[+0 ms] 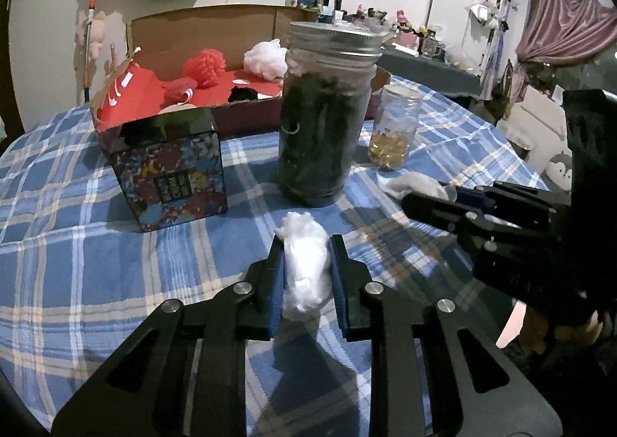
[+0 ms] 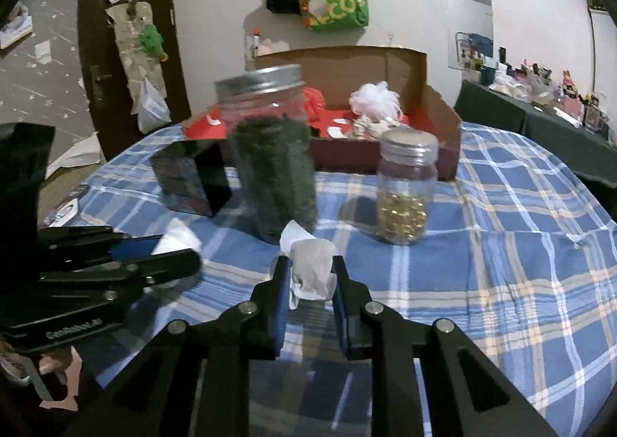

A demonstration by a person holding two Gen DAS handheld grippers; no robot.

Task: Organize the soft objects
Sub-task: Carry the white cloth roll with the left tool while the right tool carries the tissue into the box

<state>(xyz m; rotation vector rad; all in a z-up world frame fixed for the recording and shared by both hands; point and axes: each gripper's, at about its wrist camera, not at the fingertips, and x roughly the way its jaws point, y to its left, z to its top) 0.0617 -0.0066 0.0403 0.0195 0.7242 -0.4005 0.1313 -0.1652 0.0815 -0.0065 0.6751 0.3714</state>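
A: What does the left tool hold?
B: A white cotton wad, pinched between both pads, just above the plaid worktop.
A: And the right tool?
B: Clamped on a greyish soft piece, perhaps a sock; it's blurred.
A: Beyond them?
B: A tall jar of dark stuff, a small jar with yellow beads beside it, a floral box, then a cardboard box with red and white puffs.

Big jar before box
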